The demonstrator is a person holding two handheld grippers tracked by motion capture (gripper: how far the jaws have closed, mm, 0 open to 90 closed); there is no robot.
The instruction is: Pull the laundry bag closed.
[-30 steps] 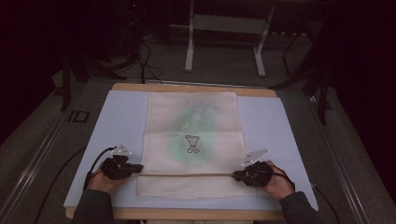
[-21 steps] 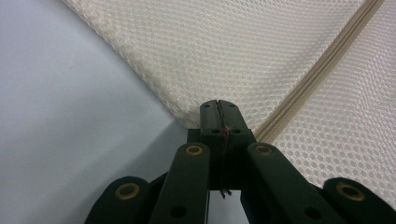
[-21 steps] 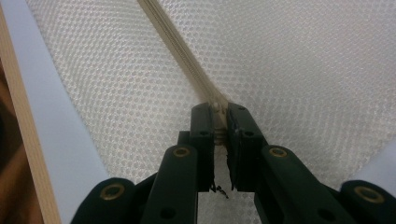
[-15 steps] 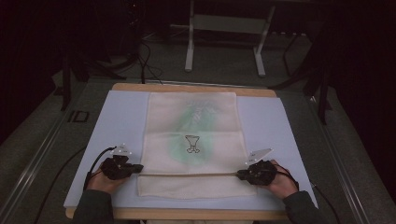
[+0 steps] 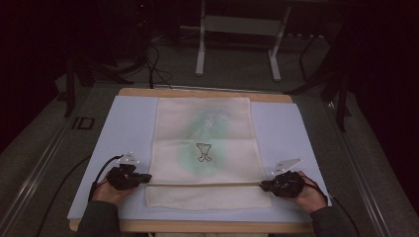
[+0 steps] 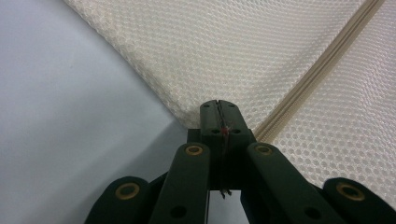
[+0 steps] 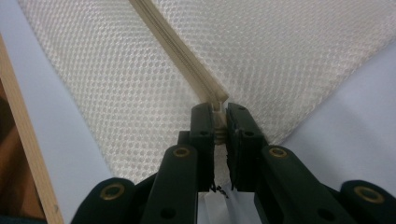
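A cream mesh bag lies flat on the pale blue mat, with a green shape and a small dark drawing showing through it. A beige zipper strip crosses it near the front. My left gripper is shut on the bag's left edge where the zipper ends. At the opposite side, my right gripper is shut on the zipper's end, with the strip running away from the jaws.
The mat rests on a wooden board whose edge shows in the right gripper view. Beyond the table stand a metal frame and loose cables on the dark floor.
The right hand and its gripper have slid a little outward to the right along the zipper line. The left gripper has stayed put.
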